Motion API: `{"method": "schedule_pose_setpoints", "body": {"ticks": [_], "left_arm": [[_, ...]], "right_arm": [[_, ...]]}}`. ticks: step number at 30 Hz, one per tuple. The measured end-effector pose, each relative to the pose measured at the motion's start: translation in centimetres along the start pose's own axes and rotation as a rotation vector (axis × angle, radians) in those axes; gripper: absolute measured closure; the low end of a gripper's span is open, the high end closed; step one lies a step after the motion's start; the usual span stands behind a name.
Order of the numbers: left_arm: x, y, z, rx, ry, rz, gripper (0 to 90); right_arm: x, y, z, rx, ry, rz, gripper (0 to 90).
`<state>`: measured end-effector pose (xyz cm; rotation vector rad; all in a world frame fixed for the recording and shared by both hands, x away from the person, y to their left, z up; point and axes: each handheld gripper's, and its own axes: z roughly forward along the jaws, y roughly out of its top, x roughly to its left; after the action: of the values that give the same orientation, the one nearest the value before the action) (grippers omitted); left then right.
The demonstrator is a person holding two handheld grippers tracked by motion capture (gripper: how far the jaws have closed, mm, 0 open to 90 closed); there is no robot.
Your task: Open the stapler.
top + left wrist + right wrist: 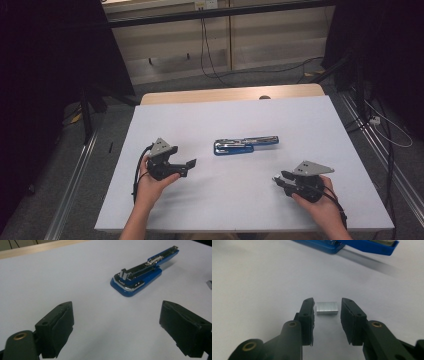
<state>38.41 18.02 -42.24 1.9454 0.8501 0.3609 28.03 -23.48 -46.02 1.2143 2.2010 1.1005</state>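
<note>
A blue stapler point(246, 145) lies swung open on the white tabletop point(225, 115), its metal staple channel showing; it also appears in the left gripper view point(142, 277) and at the top of the right gripper view point(364, 245). A short silver strip of staples point(326, 308) rests flat on the table between the jaws of my right gripper point(327, 305), with small gaps on both sides. In the high view, my right gripper point(276, 179) sits low at the front right. My left gripper point(185, 157) stands wide open, left of the stapler, with nothing between its jaws point(116, 325).
The far edge of the table is a bare wooden strip point(230, 93). Cables point(210, 55) trail over the grey floor behind it, and dark curtains hang on both sides. Metal rails point(75, 175) run along the floor beside the table.
</note>
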Motion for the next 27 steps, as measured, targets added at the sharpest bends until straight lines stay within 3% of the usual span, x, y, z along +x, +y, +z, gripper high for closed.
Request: {"method": "schedule_pose_setpoints", "body": {"ticks": [13, 19, 21, 27], "left_arm": [[0.3, 0.0, 0.2, 0.009, 0.007, 0.002, 13.7], [0.3, 0.0, 0.2, -0.001, 0.013, 0.007, 13.9], [0.3, 0.0, 0.2, 0.0, 0.013, 0.006, 14.1], [0.4, 0.0, 0.2, -0.002, 0.017, 0.009, 14.4]], "right_arm": [[0.3, 0.2, 0.9, 0.046, 0.01, 0.015, 61.7], [0.3, 0.5, 1.2, 0.048, -0.027, 0.029, 55.3], [0.4, 0.7, 1.5, 0.054, -0.042, 0.025, 56.0], [0.5, 0.7, 1.6, 0.052, -0.029, 0.017, 58.5]]}}
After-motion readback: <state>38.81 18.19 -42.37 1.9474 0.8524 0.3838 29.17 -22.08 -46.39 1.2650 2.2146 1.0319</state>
